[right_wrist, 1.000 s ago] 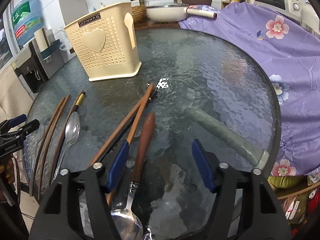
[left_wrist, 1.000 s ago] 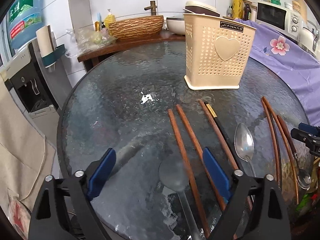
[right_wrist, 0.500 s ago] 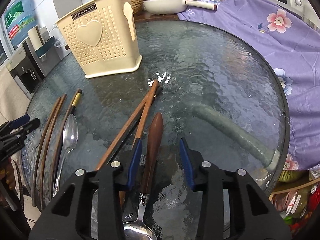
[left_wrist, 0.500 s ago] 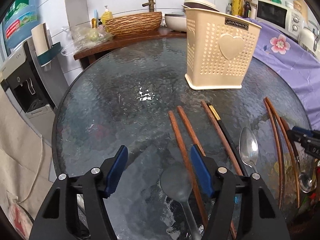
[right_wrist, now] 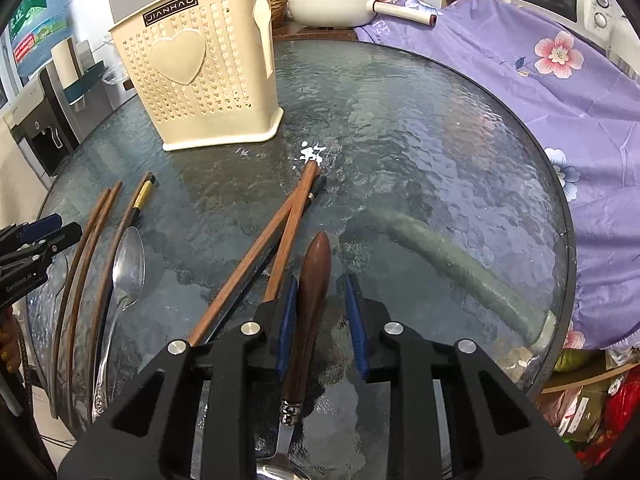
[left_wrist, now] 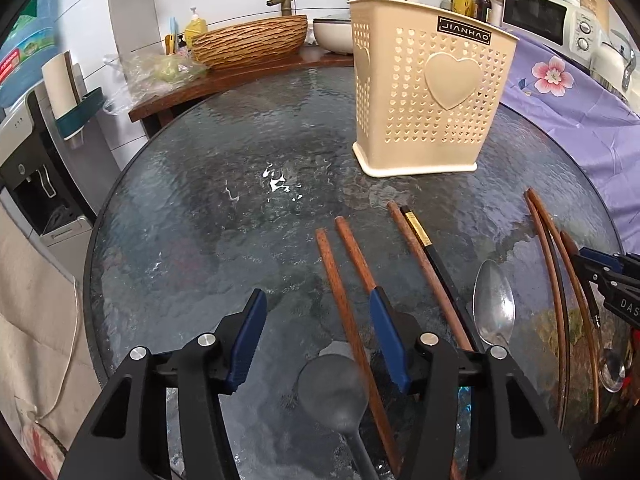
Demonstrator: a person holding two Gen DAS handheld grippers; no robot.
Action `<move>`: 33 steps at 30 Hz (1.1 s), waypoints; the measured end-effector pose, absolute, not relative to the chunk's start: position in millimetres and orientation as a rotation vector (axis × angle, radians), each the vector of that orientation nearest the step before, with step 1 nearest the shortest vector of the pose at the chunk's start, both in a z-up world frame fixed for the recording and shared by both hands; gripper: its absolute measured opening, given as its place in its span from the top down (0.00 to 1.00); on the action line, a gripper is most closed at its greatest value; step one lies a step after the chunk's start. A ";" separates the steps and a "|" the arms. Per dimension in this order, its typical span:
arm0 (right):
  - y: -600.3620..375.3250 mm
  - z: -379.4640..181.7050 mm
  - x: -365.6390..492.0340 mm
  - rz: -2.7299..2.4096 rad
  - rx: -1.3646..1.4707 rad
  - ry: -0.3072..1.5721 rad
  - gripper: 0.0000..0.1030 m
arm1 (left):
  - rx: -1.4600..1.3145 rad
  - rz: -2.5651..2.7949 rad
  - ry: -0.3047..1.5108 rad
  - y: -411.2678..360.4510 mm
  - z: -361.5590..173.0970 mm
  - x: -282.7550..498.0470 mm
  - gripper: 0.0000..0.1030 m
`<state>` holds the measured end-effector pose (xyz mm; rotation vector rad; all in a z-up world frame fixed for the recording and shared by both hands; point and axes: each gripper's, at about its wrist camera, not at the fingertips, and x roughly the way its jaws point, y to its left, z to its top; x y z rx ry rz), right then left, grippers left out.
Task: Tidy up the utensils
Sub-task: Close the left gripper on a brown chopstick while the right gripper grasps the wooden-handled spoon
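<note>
Both tools share one build: the left gripper (left_wrist: 318, 338) and the right gripper (right_wrist: 320, 314) are matte black plastic frames with triangular cut-outs in their angular arms. Each carries two flat fingers (left_wrist: 248, 338) faced with dark blue pads, and round silver screw heads sit at the pivots, two per side. White lettering marks the black side of the right gripper seen from the left wrist camera, only partly readable
</note>
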<state>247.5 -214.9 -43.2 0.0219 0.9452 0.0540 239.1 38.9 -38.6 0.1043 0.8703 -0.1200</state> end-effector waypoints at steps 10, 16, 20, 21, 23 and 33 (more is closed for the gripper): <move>-211.9 -44.4 251.2 0.052 -0.019 0.944 0.81 | 0.119 -0.120 0.895 35.2 -44.4 252.4 0.52; -213.0 -44.6 250.6 0.057 -0.021 0.939 0.81 | 0.129 -0.125 0.919 30.9 -49.9 263.3 0.73; -212.5 -44.7 250.5 0.057 -0.024 0.938 0.81 | 0.136 -0.123 0.930 28.3 -50.3 266.4 0.75; -212.1 -44.5 250.6 0.057 -0.026 0.938 0.81 | 0.135 -0.121 0.935 27.5 -50.2 268.4 0.76; -212.3 -44.5 251.1 0.060 -0.027 0.938 0.81 | 0.126 -0.122 0.946 27.3 -50.1 270.7 0.78; -210.2 -44.3 252.2 0.068 -0.040 0.937 0.81 | 0.132 -0.098 0.958 16.4 -49.2 277.4 0.91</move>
